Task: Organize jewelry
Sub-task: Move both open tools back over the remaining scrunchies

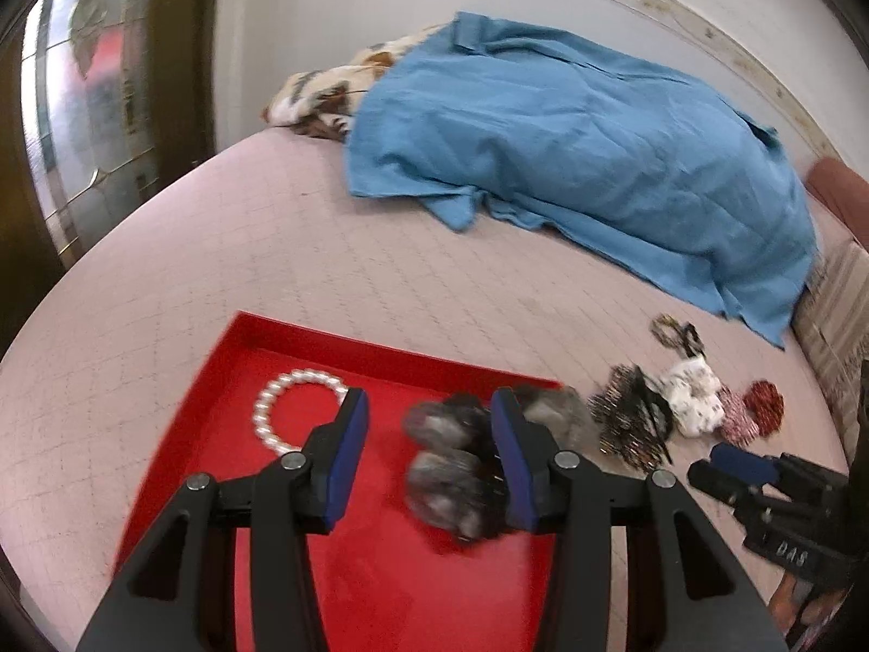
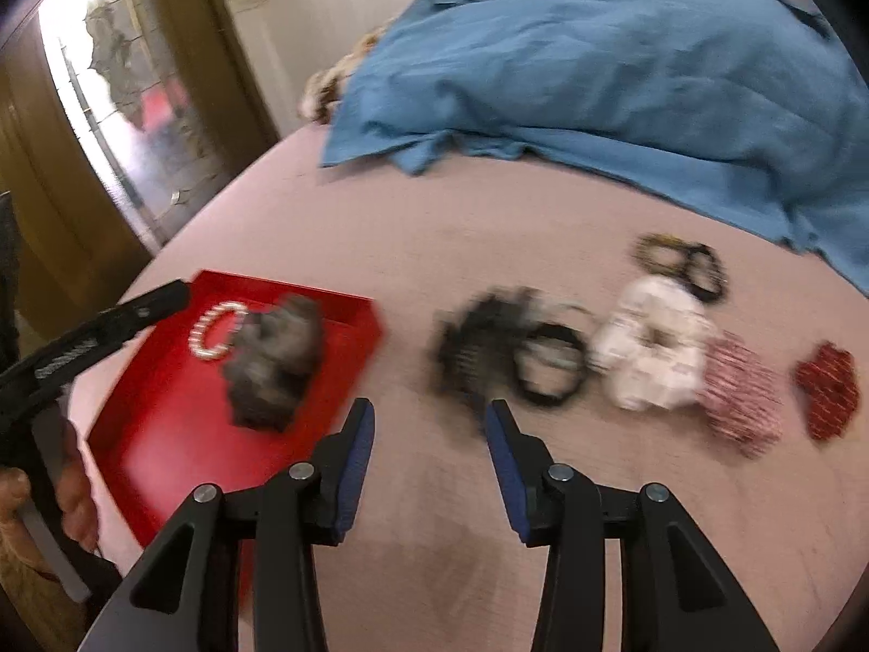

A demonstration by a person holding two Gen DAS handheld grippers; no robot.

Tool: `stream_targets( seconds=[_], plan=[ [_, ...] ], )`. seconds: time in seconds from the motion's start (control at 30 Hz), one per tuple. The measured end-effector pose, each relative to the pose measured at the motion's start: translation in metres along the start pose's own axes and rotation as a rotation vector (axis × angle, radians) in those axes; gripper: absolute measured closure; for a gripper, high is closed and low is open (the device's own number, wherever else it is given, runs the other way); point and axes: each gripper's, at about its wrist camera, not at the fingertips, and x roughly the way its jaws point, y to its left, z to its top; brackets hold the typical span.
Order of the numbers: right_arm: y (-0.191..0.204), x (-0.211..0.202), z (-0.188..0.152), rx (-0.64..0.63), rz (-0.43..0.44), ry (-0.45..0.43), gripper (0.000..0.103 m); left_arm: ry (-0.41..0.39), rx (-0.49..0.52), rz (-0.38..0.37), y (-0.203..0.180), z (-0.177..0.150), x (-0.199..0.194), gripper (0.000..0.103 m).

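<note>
A red tray lies on the pink bedspread. It holds a pearl bracelet and a grey furry hair piece. My left gripper hovers open over the tray; the furry piece lies below its jaws, and the pads do not press on it. My right gripper stands open over bare bedspread, with nothing between its fingers, just right of the tray. Beyond it lie a black spiky hair comb, a black ring, a white scrunchie, a pink striped piece and a red piece.
Gold and black bangles lie behind the scrunchie. A rumpled blue cloth covers the far part of the bed, with a patterned cloth under its left end. A glazed door stands at the left. A hand grips the left tool.
</note>
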Motion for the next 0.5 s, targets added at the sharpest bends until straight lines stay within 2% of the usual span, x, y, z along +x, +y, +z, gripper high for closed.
stream_targets(
  seconds=[0.2,0.5],
  plan=[
    [-0.054,-0.024,-0.023,0.08,-0.048,-0.012,0.057,0.024,0.039,-0.019,-0.028,-0.01,-0.002,0.058],
    [-0.13,-0.048,-0.045,0.213,-0.13,-0.044,0.057,0.074,0.069,-0.137,-0.09,-0.008,-0.002,0.058]
  ],
)
